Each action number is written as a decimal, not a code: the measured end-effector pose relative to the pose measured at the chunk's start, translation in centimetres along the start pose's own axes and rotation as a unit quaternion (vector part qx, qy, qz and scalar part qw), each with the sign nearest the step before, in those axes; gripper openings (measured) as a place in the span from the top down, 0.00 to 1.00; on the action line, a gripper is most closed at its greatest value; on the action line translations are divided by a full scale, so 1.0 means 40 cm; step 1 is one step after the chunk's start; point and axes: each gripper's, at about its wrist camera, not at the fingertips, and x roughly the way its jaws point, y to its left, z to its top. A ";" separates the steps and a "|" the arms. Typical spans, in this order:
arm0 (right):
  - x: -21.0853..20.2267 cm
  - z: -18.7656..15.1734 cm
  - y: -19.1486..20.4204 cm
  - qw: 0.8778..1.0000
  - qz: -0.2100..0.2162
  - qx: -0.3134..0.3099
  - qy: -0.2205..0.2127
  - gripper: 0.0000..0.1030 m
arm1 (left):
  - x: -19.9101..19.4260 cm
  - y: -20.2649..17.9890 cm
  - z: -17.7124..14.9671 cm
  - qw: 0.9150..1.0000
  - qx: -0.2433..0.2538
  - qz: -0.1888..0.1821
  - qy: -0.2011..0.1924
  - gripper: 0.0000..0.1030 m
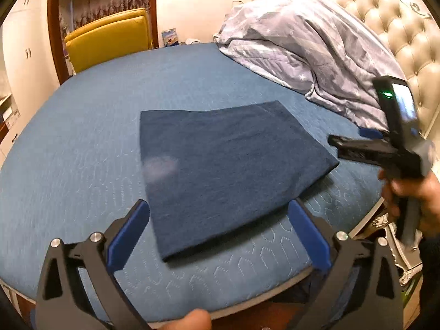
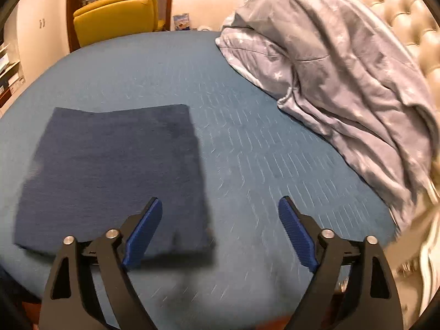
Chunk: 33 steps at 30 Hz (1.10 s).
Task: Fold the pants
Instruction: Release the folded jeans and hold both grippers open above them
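The dark blue pants point(image 1: 220, 165) lie folded into a flat rectangle on the blue bed point(image 1: 82, 137). My left gripper point(image 1: 220, 209) is open and empty, held above the near edge of the pants. My right gripper point(image 2: 220, 206) is open and empty, above the bed just right of the pants point(image 2: 115, 176). In the left wrist view the right gripper point(image 1: 349, 140) shows at the right, beside the pants' right corner, held by a hand.
A crumpled grey star-print duvet point(image 1: 316, 46) lies at the head of the bed against a tufted cream headboard point(image 1: 385, 13). A yellow chair point(image 1: 110, 38) stands beyond the far edge. The bed's near edge point(image 1: 247, 302) runs below my left gripper.
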 end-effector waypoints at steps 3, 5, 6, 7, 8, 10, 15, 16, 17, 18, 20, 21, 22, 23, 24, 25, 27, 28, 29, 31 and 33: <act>-0.113 -0.027 0.046 1.000 0.009 0.024 0.010 0.15 | -0.041 0.029 0.017 1.000 -0.018 -0.017 0.008 0.02; -0.160 -0.041 0.065 0.999 0.008 0.033 0.010 0.15 | -0.064 0.043 0.033 0.999 -0.027 -0.027 0.009 0.02; -0.183 -0.048 0.078 0.999 0.008 0.037 0.010 0.15 | -0.069 0.046 0.037 0.999 -0.029 -0.028 0.010 0.02; -0.191 -0.046 0.084 0.999 0.008 0.038 0.010 0.15 | -0.073 0.050 0.043 0.999 -0.033 -0.027 0.013 0.02; -0.200 -0.048 0.089 0.999 0.008 0.040 0.009 0.15 | -0.073 0.051 0.045 0.999 -0.036 -0.029 0.015 0.02; -0.216 -0.047 0.101 0.999 0.009 0.040 0.006 0.15 | -0.071 0.052 0.051 0.998 -0.039 -0.036 0.019 0.02; -0.230 -0.043 0.107 0.999 0.004 0.038 0.000 0.15 | -0.063 0.041 0.055 0.998 -0.039 -0.036 0.020 0.02; -0.232 -0.045 0.106 0.999 0.004 0.040 -0.001 0.15 | -0.062 0.039 0.055 0.998 -0.037 -0.036 0.020 0.02; -0.233 -0.046 0.105 0.999 0.005 0.042 -0.001 0.15 | -0.061 0.036 0.055 0.999 -0.036 -0.035 0.021 0.02; -0.233 -0.047 0.105 0.999 0.005 0.042 -0.001 0.15 | -0.060 0.034 0.056 0.999 -0.035 -0.033 0.020 0.02; -0.234 -0.048 0.106 0.999 0.005 0.042 -0.001 0.15 | -0.059 0.033 0.057 0.999 -0.035 -0.032 0.020 0.02; -0.234 -0.048 0.106 0.999 0.006 0.042 -0.001 0.15 | -0.058 0.032 0.058 0.999 -0.035 -0.032 0.020 0.02; -0.234 -0.049 0.105 0.999 0.006 0.043 -0.001 0.15 | -0.057 0.032 0.057 0.999 -0.036 -0.031 0.021 0.02; -0.234 -0.049 0.105 0.999 0.006 0.043 -0.001 0.15 | -0.055 0.031 0.057 0.999 -0.036 -0.031 0.021 0.02; -0.234 -0.049 0.105 0.999 0.007 0.043 -0.001 0.15 | -0.055 0.031 0.057 0.999 -0.035 -0.031 0.022 0.02; -0.234 -0.050 0.103 0.999 0.007 0.044 -0.002 0.15 | -0.054 0.030 0.056 0.999 -0.034 -0.031 0.022 0.02; -0.231 -0.049 0.101 0.999 0.007 0.045 -0.002 0.15 | -0.050 0.029 0.055 0.999 -0.033 -0.031 0.024 0.02; -0.231 -0.050 0.100 0.999 0.007 0.046 -0.002 0.15 | -0.048 0.028 0.055 0.999 -0.033 -0.031 0.024 0.02; -0.230 -0.050 0.099 0.999 0.007 0.046 -0.002 0.15 | -0.048 0.027 0.056 0.999 -0.033 -0.031 0.024 0.02; -0.230 -0.050 0.098 0.999 0.007 0.047 -0.002 0.15 | -0.047 0.024 0.056 0.999 -0.031 -0.030 0.025 0.02; -0.232 -0.050 0.096 0.999 0.007 0.048 -0.003 0.15 | -0.046 0.022 0.055 0.999 -0.029 -0.029 0.024 0.02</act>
